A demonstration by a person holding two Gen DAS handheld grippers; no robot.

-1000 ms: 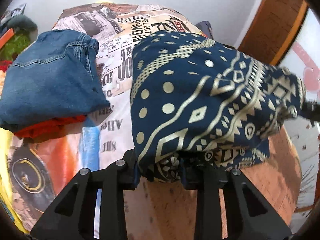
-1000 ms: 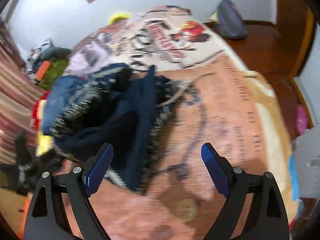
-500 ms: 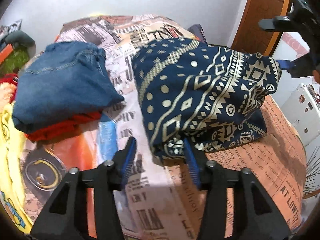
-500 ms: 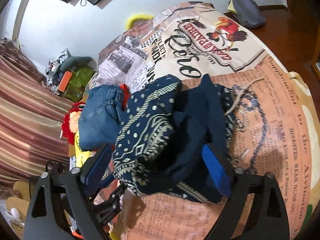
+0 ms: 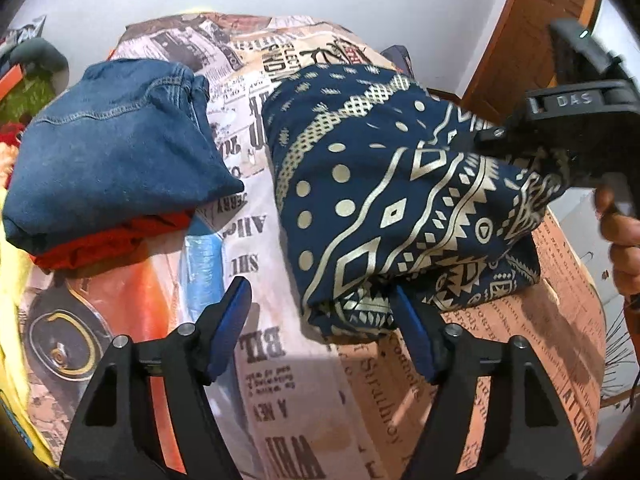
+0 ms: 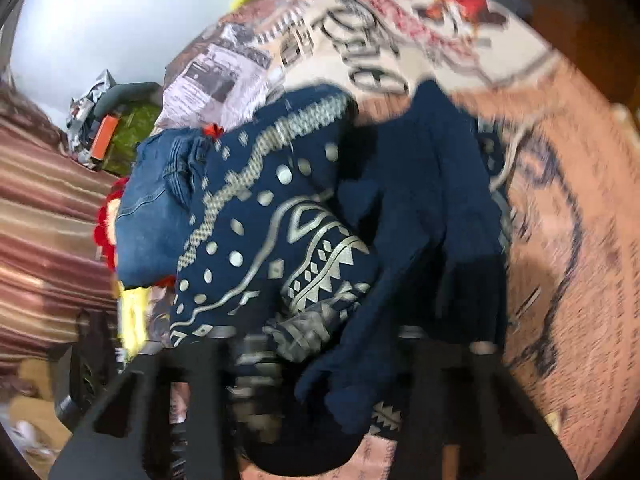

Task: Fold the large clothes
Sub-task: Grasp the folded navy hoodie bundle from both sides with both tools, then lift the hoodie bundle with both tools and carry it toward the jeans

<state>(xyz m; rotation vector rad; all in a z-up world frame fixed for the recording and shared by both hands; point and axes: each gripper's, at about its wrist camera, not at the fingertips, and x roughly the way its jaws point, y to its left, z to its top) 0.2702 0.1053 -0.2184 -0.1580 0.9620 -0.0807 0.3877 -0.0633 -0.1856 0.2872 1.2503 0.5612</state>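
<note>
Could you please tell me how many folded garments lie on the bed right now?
3: a navy gold-patterned garment at centre; blue denim jeans to its left, stacked on an orange-red garment. Others may be hidden.

Home bedroom: printed bedspread (image 5: 280, 360), folded jeans (image 5: 112, 160), wooden door (image 5: 532, 32).

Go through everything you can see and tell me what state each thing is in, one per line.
Left gripper: open, holding nothing.
Right gripper: pressed into the patterned garment, grip unclear.
Patterned garment: folded into a bundle on the bedspread.
Jeans: folded, stacked on the red garment.
</note>
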